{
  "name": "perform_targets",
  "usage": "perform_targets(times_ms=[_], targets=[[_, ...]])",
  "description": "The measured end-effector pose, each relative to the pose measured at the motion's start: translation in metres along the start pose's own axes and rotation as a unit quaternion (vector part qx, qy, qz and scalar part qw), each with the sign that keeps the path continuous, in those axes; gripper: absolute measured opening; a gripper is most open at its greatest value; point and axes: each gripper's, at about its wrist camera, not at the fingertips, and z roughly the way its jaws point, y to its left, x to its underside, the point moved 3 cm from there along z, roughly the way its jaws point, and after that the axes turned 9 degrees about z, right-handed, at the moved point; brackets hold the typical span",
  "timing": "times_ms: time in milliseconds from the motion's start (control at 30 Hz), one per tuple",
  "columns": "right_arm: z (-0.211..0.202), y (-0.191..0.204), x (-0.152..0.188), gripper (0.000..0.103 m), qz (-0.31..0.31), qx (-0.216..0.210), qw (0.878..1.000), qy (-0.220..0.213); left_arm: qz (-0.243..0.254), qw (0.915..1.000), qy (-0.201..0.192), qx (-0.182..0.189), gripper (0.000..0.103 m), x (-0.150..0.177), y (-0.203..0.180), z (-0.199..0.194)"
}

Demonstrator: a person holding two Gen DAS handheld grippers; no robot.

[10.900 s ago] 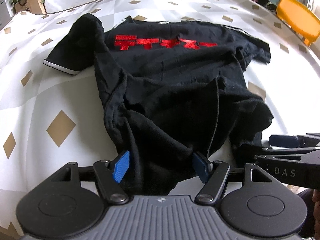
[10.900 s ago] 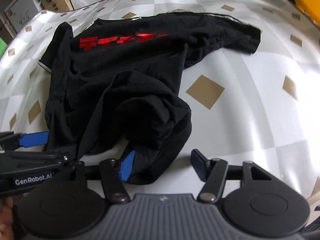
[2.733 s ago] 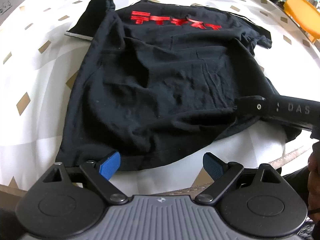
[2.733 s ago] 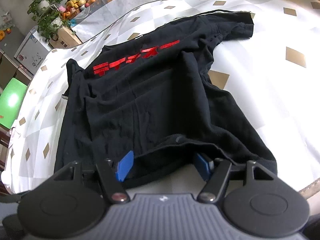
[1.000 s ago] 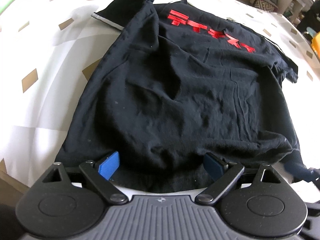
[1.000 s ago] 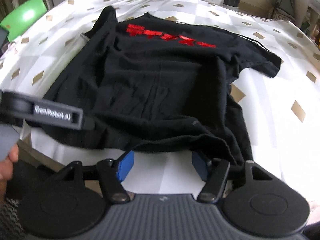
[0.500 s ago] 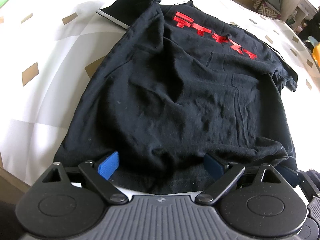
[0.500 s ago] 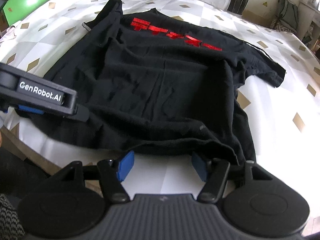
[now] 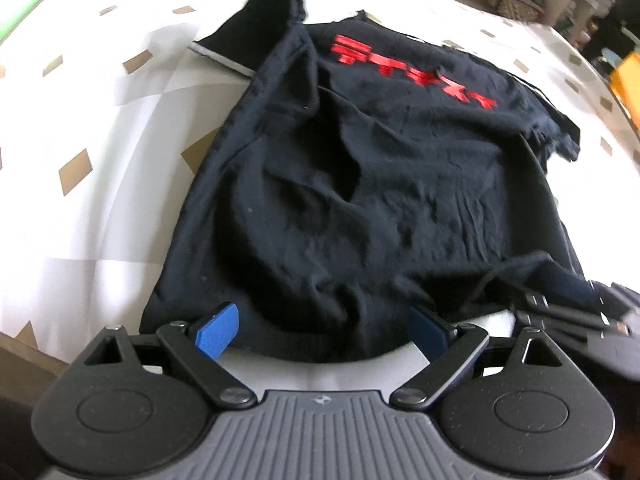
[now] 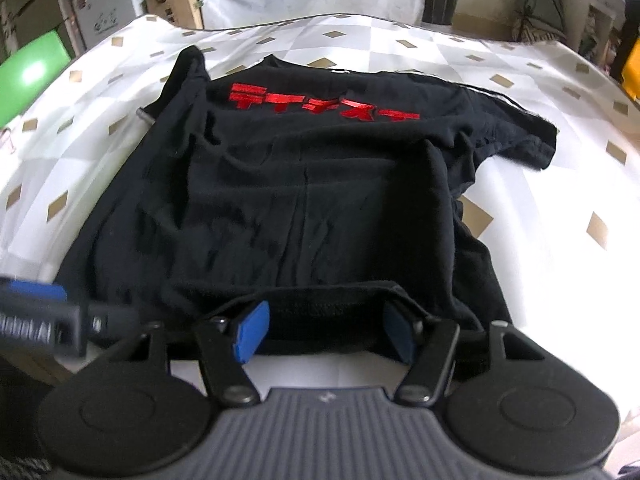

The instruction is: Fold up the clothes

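A table under a white cloth (image 10: pixel 560 240) with tan diamonds fills both my views, and the black T-shirt (image 10: pixel 320 208) lies spread across it, red lettering (image 10: pixel 320 106) at the far end, one sleeve (image 10: pixel 520 136) stretched to the right and the other (image 9: pixel 256 32) bunched at the far left. The hem sits at the table's near edge, right under me.

My left gripper (image 9: pixel 322 330) stands wide over the left part of the hem: the bright blue pad (image 9: pixel 218 330) rests at the cloth's edge, the darker pad (image 9: pixel 430 330) well apart from it, with wrinkled hem lying in the gap and not pinched.

My right gripper (image 10: pixel 324 332) is narrower, about half spread, with a lifted band of the hem (image 10: pixel 324 312) stretched across between its two pads (image 10: pixel 250 332). The fabric seems to touch both pads, but the view is dark and soft there, so I cannot tell whether they truly press on it.
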Motion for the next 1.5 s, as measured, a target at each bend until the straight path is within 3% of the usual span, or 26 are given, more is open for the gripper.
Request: perform_targets(times_ms=[233, 333, 667, 1033, 1267, 1500], targets=[[0.012, -0.011, -0.007, 0.062, 0.057, -0.019, 0.998, 0.011, 0.038, 0.9992, 0.012, -0.004, 0.091, 0.003, -0.011, 0.004], [0.015, -0.014, -0.009, 0.062, 0.068, -0.024, 0.997, 0.014, 0.044, 0.9985, 0.017, -0.026, 0.091, 0.002, -0.012, 0.012], [0.012, -0.015, -0.009, 0.064, 0.080, -0.027, 0.996, 0.023, -0.059, 0.9976, 0.009, -0.037, 0.091, -0.008, 0.021, 0.024], [-0.008, 0.013, 0.009, 0.063, 0.005, -0.047, 0.998, 0.034, -0.089, 0.9953, 0.003, -0.037, 0.092, -0.013, 0.029, 0.029], [0.009, 0.021, 0.009, 0.063, 0.000, -0.034, 0.999, 0.032, -0.096, 0.9948, 0.002, -0.034, 0.092, -0.014, 0.031, 0.030], [0.017, 0.036, 0.015, 0.069, -0.061, 0.003, 0.998, 0.012, -0.096, 0.9948, 0.004, -0.032, 0.095, -0.019, 0.032, 0.033]])
